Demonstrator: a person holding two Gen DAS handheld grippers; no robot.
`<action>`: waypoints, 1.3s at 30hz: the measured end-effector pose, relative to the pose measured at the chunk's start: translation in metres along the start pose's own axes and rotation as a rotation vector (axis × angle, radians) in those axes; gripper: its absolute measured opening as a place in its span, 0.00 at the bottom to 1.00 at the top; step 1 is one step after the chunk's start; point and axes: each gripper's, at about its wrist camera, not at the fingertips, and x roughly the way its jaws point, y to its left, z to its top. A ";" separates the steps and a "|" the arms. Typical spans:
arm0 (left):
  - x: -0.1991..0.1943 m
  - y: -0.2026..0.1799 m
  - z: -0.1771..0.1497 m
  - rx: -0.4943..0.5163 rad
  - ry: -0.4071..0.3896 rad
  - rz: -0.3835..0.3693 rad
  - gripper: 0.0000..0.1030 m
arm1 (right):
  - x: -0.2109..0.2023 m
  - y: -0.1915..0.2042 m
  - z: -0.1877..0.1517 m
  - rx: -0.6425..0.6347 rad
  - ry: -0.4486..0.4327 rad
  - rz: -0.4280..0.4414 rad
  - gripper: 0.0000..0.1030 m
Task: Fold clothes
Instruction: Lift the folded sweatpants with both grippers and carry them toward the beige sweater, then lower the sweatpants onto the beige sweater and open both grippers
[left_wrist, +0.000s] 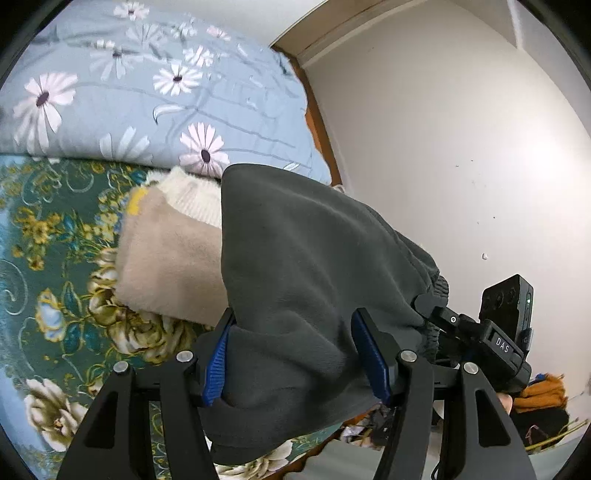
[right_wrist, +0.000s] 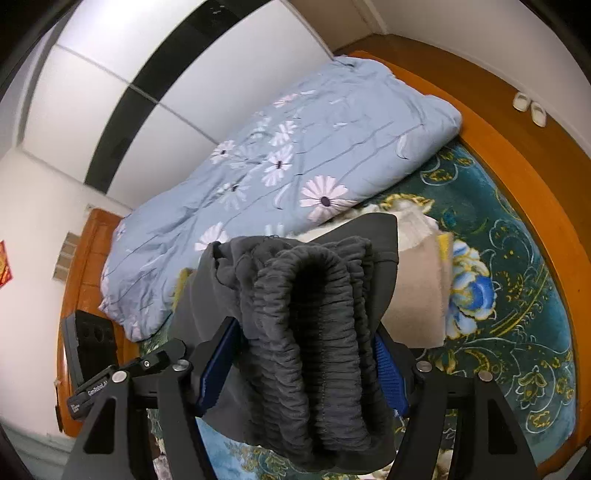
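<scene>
I have the dark grey fleece trousers (left_wrist: 306, 258) lifted above the bed, stretched between both tools. My left gripper (left_wrist: 295, 358) is clamped on a thick fold of the plain cloth; my right gripper (right_wrist: 303, 369) grasps the bunched elastic waistband (right_wrist: 314, 314). Just beyond lies a folded beige plush garment (left_wrist: 173, 266) on the green floral bedspread (left_wrist: 55, 258), with the pale blue daisy-print quilt (right_wrist: 295, 155) farther off.
</scene>
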 end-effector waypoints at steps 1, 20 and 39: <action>0.007 0.002 0.004 -0.005 0.012 0.005 0.61 | 0.006 -0.003 0.003 0.011 0.006 -0.009 0.70; 0.131 0.081 0.081 -0.148 0.083 0.138 0.61 | 0.169 -0.110 0.056 0.150 0.191 0.017 0.71; 0.102 0.078 0.079 -0.137 -0.023 0.107 0.65 | 0.155 -0.129 0.052 0.124 0.168 -0.020 0.73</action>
